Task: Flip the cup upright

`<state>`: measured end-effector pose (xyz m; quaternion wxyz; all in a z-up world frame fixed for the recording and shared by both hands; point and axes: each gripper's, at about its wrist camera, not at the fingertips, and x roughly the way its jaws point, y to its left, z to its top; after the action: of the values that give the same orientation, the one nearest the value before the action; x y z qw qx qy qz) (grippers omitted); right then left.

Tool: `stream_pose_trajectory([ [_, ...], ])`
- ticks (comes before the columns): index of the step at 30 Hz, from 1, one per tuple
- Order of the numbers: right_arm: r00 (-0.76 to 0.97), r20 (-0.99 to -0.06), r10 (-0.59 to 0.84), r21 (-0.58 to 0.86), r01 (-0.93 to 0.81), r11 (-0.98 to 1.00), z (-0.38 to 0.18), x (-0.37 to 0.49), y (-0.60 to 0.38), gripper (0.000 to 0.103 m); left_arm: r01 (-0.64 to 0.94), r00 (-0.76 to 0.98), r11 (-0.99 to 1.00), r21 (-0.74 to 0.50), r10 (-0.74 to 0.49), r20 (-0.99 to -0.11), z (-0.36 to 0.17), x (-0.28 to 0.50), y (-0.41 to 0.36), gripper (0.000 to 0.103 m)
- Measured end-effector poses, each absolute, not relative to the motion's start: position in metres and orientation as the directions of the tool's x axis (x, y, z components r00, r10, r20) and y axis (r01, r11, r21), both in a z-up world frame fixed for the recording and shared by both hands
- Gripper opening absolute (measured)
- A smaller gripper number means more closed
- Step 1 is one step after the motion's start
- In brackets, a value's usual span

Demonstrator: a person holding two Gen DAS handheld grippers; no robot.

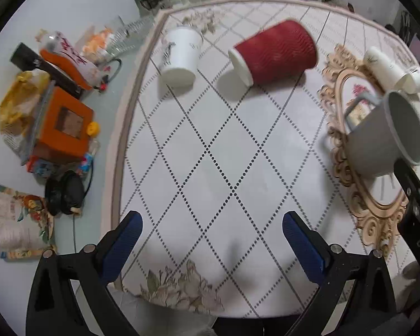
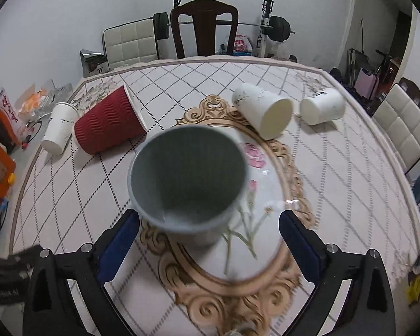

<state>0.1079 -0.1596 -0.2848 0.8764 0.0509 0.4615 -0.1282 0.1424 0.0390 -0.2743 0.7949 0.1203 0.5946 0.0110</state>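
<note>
A grey mug (image 2: pixel 187 184) stands upright on the table's ornate centre medallion, just ahead of my open right gripper (image 2: pixel 210 221), whose blue pads (image 2: pixel 117 247) sit apart from it on both sides. The mug shows at the right of the left wrist view (image 1: pixel 383 137), handle to the left. A red ribbed paper cup (image 1: pixel 274 53) lies on its side; it shows at the left of the right wrist view (image 2: pixel 106 121). My left gripper (image 1: pixel 211 224) is open and empty over bare tablecloth.
A white paper cup (image 1: pixel 180 56) stands upside down near the table's left edge (image 1: pixel 126 128). Two white cups (image 2: pixel 266 112) (image 2: pixel 323 106) lie on their sides at the far right. Boxes and clutter (image 1: pixel 61 123) sit on the floor to the left. A dark chair (image 2: pixel 205 28) stands behind.
</note>
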Motion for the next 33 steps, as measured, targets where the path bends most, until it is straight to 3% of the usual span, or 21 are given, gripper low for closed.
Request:
stream_pose_trajectory([
  [20, 0.598, -0.768, -0.232, -0.092, 0.256, 0.962, -0.054, -0.056, -0.190, 0.103, 0.038, 0.584, 0.993, 0.108, 0.065, -0.809, -0.068, -0.015, 0.009, 0.102],
  [33, 0.647, -0.713, -0.270, -0.110, 0.278, 0.954, 0.019, -0.122, -0.177, 0.103, 0.064, 0.634, 0.995, 0.078, 0.020, -0.773, -0.033, -0.058, 0.014, 0.102],
])
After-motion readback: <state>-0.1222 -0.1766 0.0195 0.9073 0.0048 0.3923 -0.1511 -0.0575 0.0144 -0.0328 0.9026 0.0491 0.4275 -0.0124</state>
